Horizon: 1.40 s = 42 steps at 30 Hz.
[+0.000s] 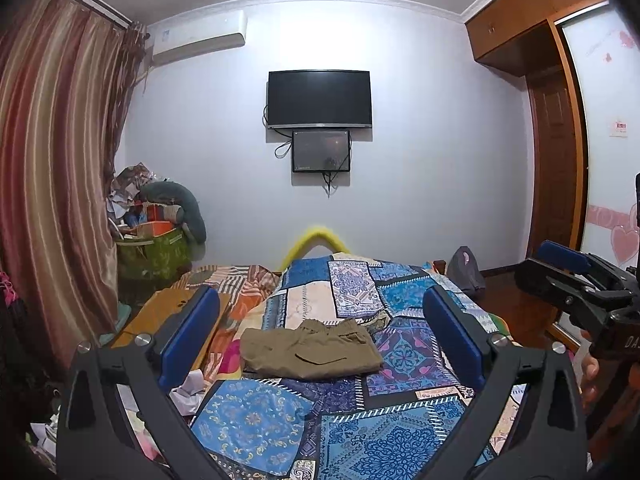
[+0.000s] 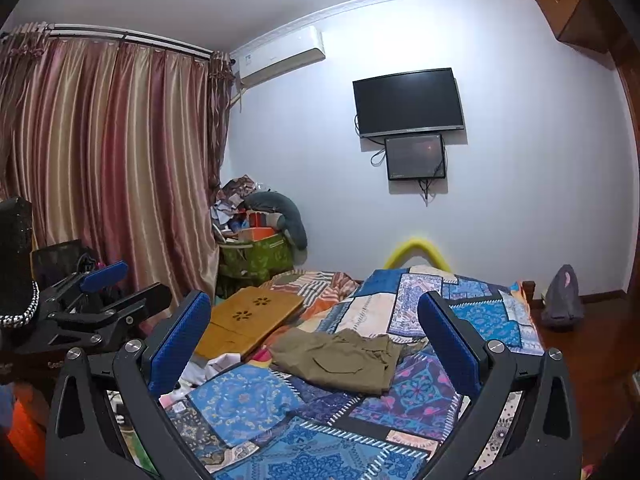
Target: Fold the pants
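Olive-green pants lie folded into a compact rectangle on the patchwork bedspread, waistband toward the far wall. In the right wrist view the pants sit a little right of centre. My left gripper hovers above the bed on the near side of the pants, open, with nothing between its blue pads. My right gripper is also open and empty, held short of the pants. Each view catches the other tool at its edge: the right gripper and the left gripper.
A wooden lap tray rests on the bed left of the pants, with crumpled white fabric beside it. A green bin piled with clutter stands by the curtain. A grey bag sits on the floor at right.
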Each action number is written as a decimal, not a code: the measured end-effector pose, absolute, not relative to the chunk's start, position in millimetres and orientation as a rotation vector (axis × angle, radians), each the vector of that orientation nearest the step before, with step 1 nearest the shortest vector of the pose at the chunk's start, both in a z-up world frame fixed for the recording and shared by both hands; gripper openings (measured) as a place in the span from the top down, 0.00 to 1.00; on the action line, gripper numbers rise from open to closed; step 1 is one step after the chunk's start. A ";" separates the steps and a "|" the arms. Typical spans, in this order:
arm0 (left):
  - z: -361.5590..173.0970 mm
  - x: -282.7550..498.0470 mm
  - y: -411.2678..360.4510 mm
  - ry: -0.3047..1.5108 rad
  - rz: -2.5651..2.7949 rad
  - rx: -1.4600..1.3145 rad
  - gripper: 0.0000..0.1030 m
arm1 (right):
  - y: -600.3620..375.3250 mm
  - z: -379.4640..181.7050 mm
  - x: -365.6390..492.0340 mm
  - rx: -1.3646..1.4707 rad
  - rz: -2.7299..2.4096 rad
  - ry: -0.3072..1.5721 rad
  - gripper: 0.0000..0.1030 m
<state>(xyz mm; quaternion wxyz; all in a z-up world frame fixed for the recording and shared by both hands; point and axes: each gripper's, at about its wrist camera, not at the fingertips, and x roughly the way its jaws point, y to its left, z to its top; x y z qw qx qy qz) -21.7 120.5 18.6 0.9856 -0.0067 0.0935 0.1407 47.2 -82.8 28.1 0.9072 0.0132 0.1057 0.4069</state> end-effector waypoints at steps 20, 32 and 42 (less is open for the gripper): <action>12.4 -12.0 124.7 0.208 0.268 -0.044 0.00 | -80.3 25.3 48.7 0.025 0.820 0.245 0.00; 11.2 -8.1 125.1 0.231 0.229 -0.056 0.00 | -81.3 24.4 49.4 0.030 0.806 0.250 0.00; 11.0 -4.9 123.6 0.247 0.209 -0.057 0.00 | -83.3 24.1 50.0 0.030 0.798 0.253 0.00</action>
